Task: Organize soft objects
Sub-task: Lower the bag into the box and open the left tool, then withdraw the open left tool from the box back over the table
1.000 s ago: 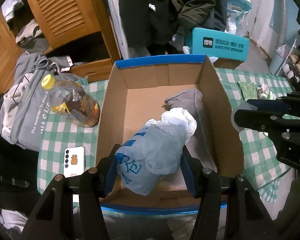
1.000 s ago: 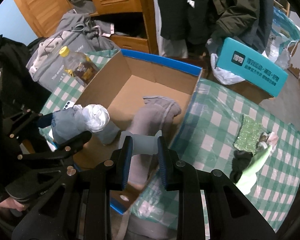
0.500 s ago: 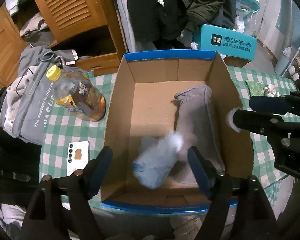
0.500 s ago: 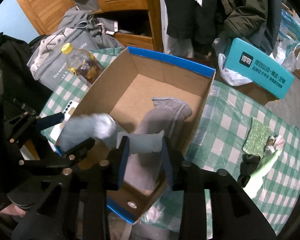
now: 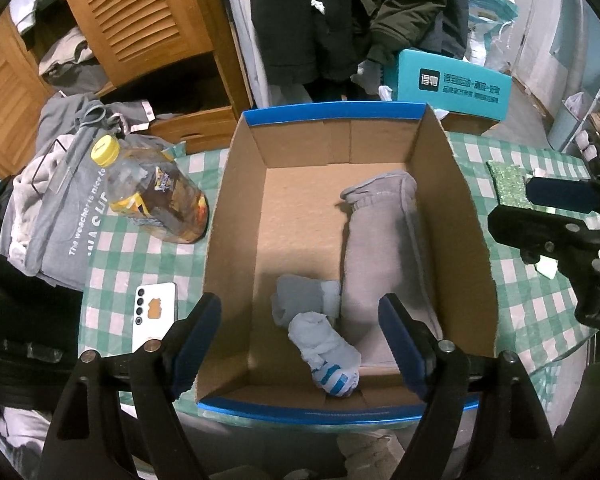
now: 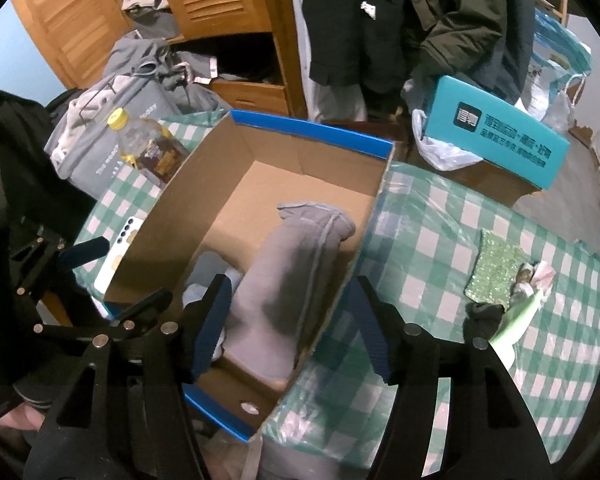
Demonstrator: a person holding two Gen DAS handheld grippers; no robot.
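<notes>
An open cardboard box [image 5: 236, 216] with blue rims stands on a green checked table. Inside lie a long grey folded garment [image 5: 380, 248] and a pale blue-striped sock bundle [image 5: 320, 340] at the near end. My left gripper [image 5: 300, 336] is open and empty above the box's near edge. My right gripper [image 6: 292, 328] is open and empty over the box's right wall [image 6: 340, 280], above the grey garment [image 6: 292, 264]. The right gripper also shows at the right edge of the left wrist view [image 5: 552, 216].
A yellow-capped bottle [image 5: 156, 196], a white phone [image 5: 156, 312] and a pile of grey clothes [image 5: 56, 216] lie left of the box. A green sponge [image 6: 496, 272] and small soft items [image 6: 512, 320] lie on the table at right. A teal carton [image 6: 504, 136] sits behind.
My left gripper opened and dropped the sock bundle into the box. My right gripper opened and let go of the pale thing it held. Both now stand empty.
</notes>
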